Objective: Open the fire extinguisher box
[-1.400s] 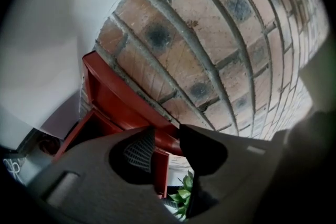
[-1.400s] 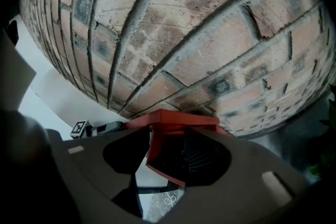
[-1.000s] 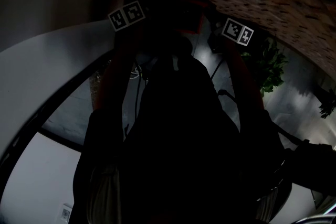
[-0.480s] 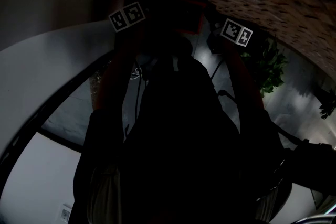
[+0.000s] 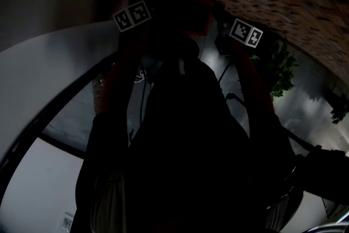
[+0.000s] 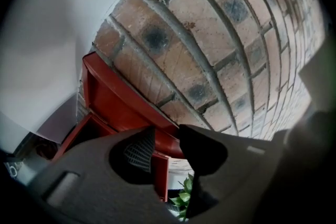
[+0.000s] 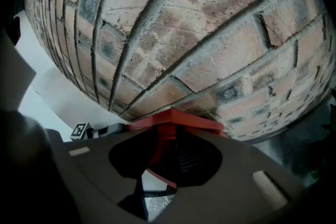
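Observation:
The fire extinguisher box [image 6: 113, 97] is red and hangs on a brick wall. In the left gripper view its open front edge runs between the jaws of my left gripper [image 6: 167, 144]. The meshed pad lies beside that edge and a gap shows on the other side, so the jaws stand open. In the right gripper view the box [image 7: 173, 118] shows from its other side. My right gripper [image 7: 160, 157] has just been closing its jaws, and a thin red edge of the box stands between them. The head view is too dark to show the jaws, only the marker cubes [image 5: 131, 16] [image 5: 246, 33].
The brick wall [image 6: 210, 34] fills most of both gripper views, with a plain white wall [image 6: 42, 34] to its left. A green plant [image 5: 281, 71] stands low on the right and shows under the box [image 6: 184, 199]. The person's dark torso fills the head view.

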Demonstrator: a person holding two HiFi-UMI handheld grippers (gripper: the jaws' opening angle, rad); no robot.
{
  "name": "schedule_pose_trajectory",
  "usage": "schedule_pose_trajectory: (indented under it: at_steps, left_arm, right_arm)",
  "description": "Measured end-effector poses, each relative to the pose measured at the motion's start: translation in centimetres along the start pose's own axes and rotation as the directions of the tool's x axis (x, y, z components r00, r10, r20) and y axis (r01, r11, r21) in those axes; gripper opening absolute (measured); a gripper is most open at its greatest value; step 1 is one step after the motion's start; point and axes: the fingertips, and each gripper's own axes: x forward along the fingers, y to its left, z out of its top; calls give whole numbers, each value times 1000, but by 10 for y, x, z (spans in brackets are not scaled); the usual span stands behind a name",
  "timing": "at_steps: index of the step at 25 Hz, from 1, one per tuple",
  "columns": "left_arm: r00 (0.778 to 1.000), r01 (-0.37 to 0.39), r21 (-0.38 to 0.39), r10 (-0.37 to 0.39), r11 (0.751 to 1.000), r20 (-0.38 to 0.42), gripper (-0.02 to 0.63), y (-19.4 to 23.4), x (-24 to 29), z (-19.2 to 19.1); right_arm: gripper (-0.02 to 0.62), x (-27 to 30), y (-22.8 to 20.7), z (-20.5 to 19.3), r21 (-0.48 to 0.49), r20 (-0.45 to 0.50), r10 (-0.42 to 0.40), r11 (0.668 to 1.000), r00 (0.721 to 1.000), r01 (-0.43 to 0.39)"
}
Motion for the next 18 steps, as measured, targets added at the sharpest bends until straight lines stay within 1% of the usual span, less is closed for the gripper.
schedule_pose_trajectory:
  at_steps: [6, 8, 9, 10, 11, 18]
  left_arm:
    - [1000, 1, -2, -1, 1000, 8, 149, -1, 3, 2]
    - [1000, 1, 0, -1, 1000, 7, 149, -1, 3, 3]
    - [1000, 1, 2, -1, 1000, 5, 149, -1, 4, 4]
    - [1000, 1, 5, -1, 1000, 3, 149, -2, 4, 4]
    - [1000, 1, 7, -1, 1000, 0, 149, -2, 5, 5]
    - [1000, 3, 11, -3, 1000, -2, 149, -3, 9, 12]
  right_arm:
    - [104, 2, -1, 3, 8, -6, 15, 1000, 1000, -15]
    - [100, 3, -2, 4, 7, -7, 9, 1000, 1000, -9]
    - [92, 3, -4, 4, 6, -6, -2, 1000, 1000, 2]
    - [56, 3, -6, 5, 6, -5, -14, 1000, 1000, 14]
    - [35, 4, -8, 5, 8, -3, -22, 1000, 1000, 22]
    - [35, 8, -7, 12, 8, 2, -20, 1000, 1000, 20]
